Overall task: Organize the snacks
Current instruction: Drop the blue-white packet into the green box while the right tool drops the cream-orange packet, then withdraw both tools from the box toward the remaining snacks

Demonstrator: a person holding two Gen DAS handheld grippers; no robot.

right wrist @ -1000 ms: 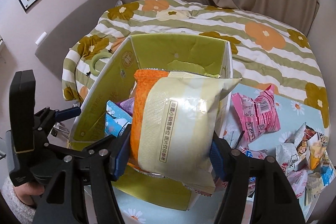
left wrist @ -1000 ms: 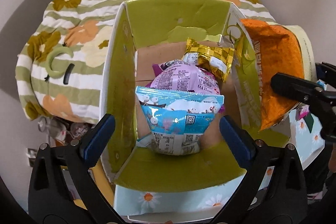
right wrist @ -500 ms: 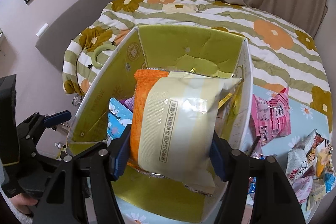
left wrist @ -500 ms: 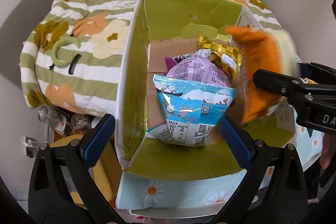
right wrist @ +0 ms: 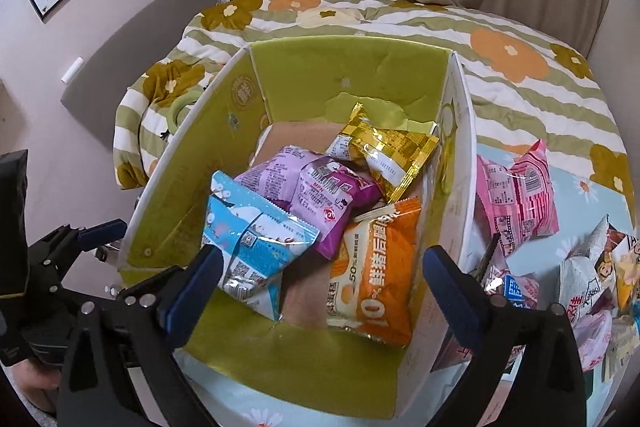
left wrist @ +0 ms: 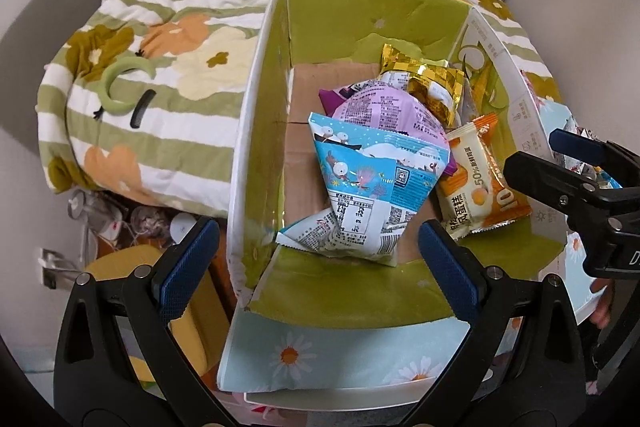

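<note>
**Orange pack dropped in box, R jaws opening**

Big change vs a sec ago: the orange snack pack (right wrist: 376, 267), then clamped in the right gripper (right wrist: 320, 267) above the box, now lies loose inside the green box (right wrist: 348, 67), lower right of the right wrist view, against the right wall. R jaws are opening, spread wide, nothing between them; the pack sits beyond the tips, not touched.

Left gripper (left wrist: 316, 259) hangs wide too, empty, over the near edge of the box, lower middle of its frame.

In the box w/ it: blue pack (right wrist: 256, 247) at lower left, purple pack (right wrist: 312, 195) mid, gold pack (right wrist: 384, 151) toward the back.

Meaning: one more snack filed, prob 4 or 5 in now. More left outside: pink pack (right wrist: 516, 195) and a pile of other packs (right wrist: 592, 267) at right edge on the floral cloth. Likely next: R goes for one of those.
</note>
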